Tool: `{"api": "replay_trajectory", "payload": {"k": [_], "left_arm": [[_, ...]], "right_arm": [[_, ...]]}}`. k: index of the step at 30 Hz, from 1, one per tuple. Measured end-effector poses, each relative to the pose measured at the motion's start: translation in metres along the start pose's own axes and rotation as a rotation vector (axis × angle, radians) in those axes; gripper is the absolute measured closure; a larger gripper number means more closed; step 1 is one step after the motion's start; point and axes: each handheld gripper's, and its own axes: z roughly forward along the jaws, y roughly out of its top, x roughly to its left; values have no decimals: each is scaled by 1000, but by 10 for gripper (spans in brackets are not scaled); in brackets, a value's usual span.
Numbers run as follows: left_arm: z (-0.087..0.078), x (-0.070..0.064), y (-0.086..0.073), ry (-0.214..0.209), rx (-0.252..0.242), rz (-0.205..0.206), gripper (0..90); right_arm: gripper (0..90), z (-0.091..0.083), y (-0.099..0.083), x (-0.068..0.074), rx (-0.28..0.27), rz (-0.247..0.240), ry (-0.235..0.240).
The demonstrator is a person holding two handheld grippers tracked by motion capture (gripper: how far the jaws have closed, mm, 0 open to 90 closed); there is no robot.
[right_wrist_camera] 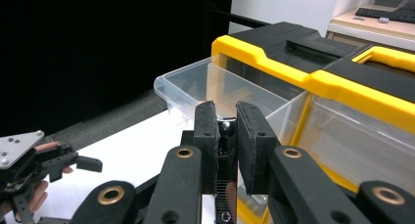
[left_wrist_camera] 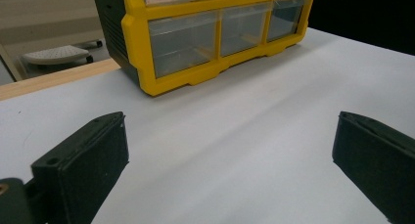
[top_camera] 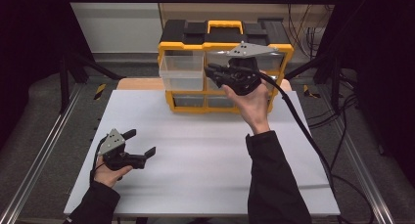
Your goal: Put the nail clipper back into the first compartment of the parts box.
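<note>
a flat white matte board (top_camera: 205, 155) covers most of the table in the middle of the high view, with a strip of pale wood (top_camera: 139, 83) showing at its far edge. grey floor, metal rails and dark frame posts run along both sides, and loose black cables hang at the upper right.

at the top centre of the high view stands a yellow and black plastic drawer cabinet (top_camera: 183, 48) with a yellow carry handle on top and clear plastic drawer fronts. its upper left clear drawer (top_camera: 182, 72) is pulled out toward the person; the lower drawers sit flush. in the left gripper view the cabinet's glossy yellow frame fills the top, resting on the board.

the right gripper (top_camera: 211, 72) is up in front of the cabinet's upper row, just beside the open drawer. in the right gripper view its black jaws stand narrow, pressed on a small shiny dark metal object (right_wrist_camera: 225, 136) between the pads; what it is i cannot tell.

the left gripper (top_camera: 142, 143) rests low at the lower left of the board, jaws spread wide and holding nothing.
</note>
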Motion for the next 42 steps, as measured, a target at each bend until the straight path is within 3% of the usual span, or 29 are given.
{"api": "replay_trajectory", "payload": {"k": [12,42], "left_arm": [[1,0,0,-2,3,2,0],[-1,0,0,-3,-4,-4,0]], "right_arm": [[797,18,14,-1,8,-10,-4],[797,58,28,-10,20,15,-25]]}}
